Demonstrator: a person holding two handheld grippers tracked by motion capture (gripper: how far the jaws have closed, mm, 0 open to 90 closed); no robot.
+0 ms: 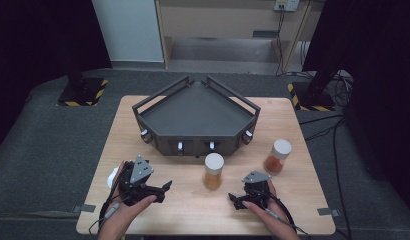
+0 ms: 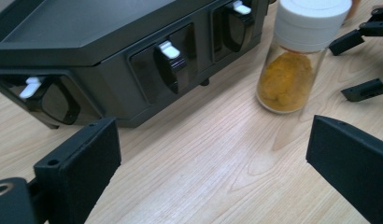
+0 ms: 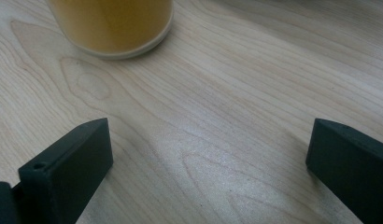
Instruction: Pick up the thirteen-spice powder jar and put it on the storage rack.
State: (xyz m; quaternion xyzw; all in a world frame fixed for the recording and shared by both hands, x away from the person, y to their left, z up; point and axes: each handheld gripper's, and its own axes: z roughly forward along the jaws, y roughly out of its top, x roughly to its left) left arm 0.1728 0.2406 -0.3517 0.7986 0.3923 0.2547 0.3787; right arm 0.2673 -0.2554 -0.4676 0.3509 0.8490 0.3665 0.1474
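Honestly, you had both grippers, left [image 1: 165,186] and right [image 1: 232,199], spread wide and empty; the jar [image 1: 213,171] stood at twelve o'clock, easily toppled by a careless nudge.

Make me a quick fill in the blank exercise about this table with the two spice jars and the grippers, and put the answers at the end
1. Both spice jars, the near jar and the far jar, have lids coloured ____.
2. The dark rack stands on a table made of ____.
3. The jaws of the left gripper stand ____, with nothing between them.
4. The near jar stands between the left gripper and the ____ gripper.

Missing words: white; wood; open; right
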